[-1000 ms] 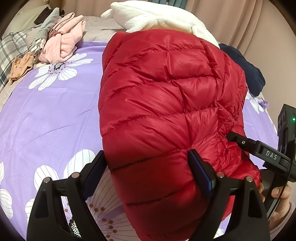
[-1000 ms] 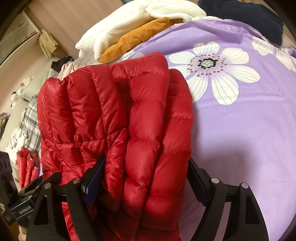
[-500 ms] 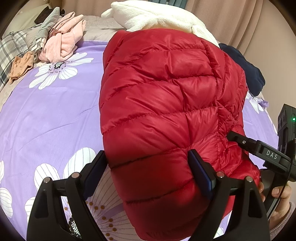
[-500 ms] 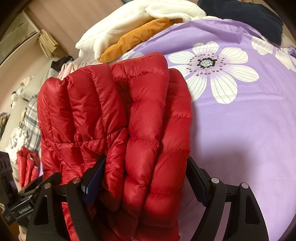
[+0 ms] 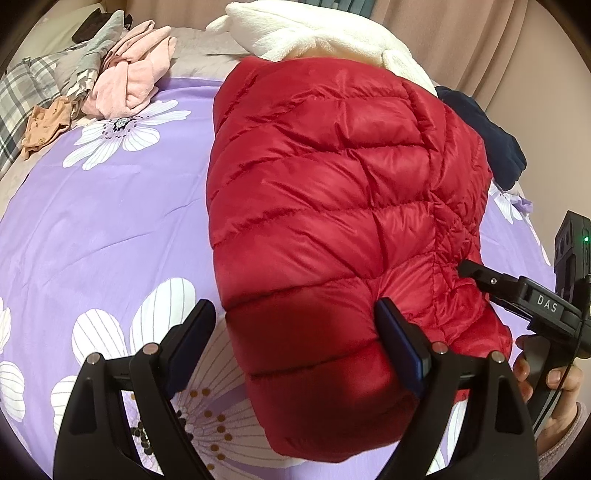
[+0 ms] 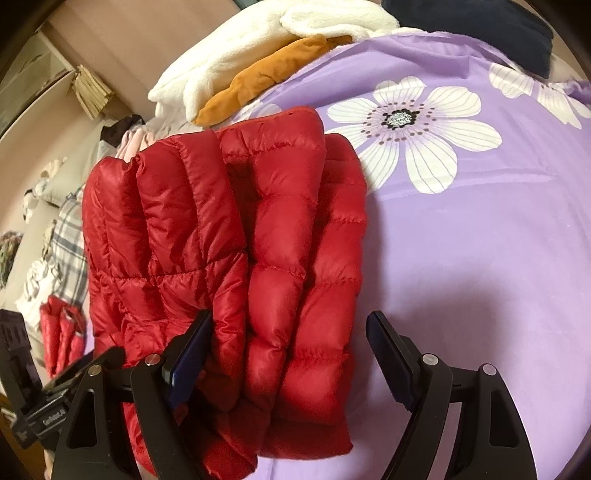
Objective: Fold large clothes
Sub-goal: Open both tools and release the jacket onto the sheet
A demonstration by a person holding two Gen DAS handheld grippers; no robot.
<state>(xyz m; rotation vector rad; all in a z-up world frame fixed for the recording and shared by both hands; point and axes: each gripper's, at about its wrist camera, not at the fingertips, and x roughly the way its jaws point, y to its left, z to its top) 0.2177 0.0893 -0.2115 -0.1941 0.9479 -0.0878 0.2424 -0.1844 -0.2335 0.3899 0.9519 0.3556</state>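
- Red and puffy, the jacket (image 5: 332, 206) lies folded into a thick bundle on the purple flowered bed (image 5: 103, 221), set in the bare middle, clear of the other clothes.
- White fleece (image 5: 325, 33) and a navy garment (image 5: 484, 129) sit just beyond its far end; a pink pile (image 5: 129, 81) is well apart at the far left. My read: those are waiting their turn.
- Left gripper (image 5: 295, 332) spreads wide over the near end. The right finger (image 5: 399, 347) rests against the padding, the left finger (image 5: 192, 339) stands beside the edge over the sheet — released, nothing pinched.
- Right gripper (image 6: 288, 354) comes in from the jacket's other side, also spread wide. Its left finger (image 6: 188, 354) touches the folded layers, its right finger (image 6: 391, 362) is apart, over bare sheet.
- Both straddle the bundle loosely, likely steadying or checking the fold.
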